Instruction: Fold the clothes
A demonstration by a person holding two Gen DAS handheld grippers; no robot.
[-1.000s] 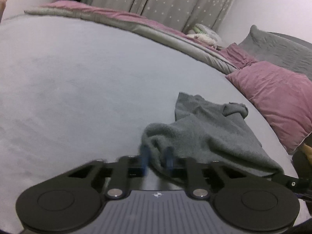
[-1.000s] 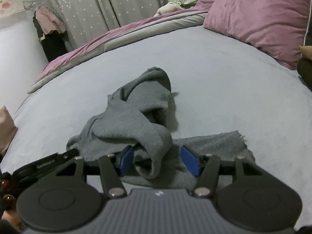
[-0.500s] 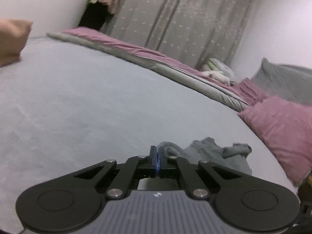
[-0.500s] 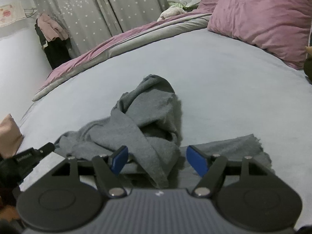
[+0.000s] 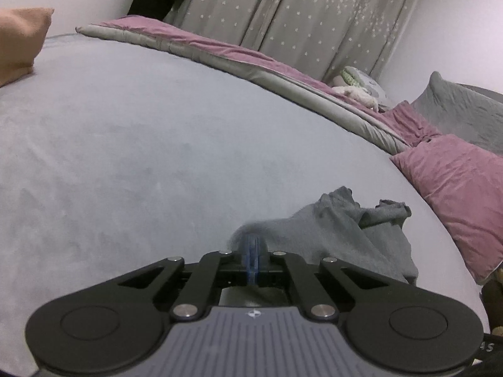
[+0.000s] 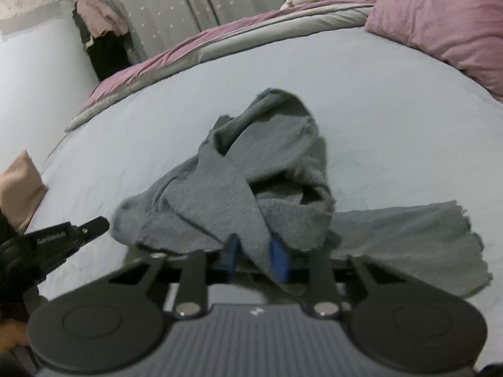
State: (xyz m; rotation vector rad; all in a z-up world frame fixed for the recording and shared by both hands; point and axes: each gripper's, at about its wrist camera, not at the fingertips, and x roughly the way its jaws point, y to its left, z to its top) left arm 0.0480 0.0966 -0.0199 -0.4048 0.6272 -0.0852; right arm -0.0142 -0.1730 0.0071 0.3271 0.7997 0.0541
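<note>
While the grey garment (image 6: 251, 185) lies crumpled near the bed's (image 5: 132, 157) pillow-side edge, the left gripper (image 5: 251, 251) pinches its fold with fingers pressed together, and the right gripper (image 6: 254, 251) has fingers closing around another fold.

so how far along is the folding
Barely begun. Done: nothing folded; the grey garment lies bunched on the bed. In hand: the left gripper is shut on its edge, the right gripper pinches a fold. Left: spreading it flat, then every fold.

bedspread (image 5: 132, 144) open, pillow (image 5: 456, 185) — right edge
</note>
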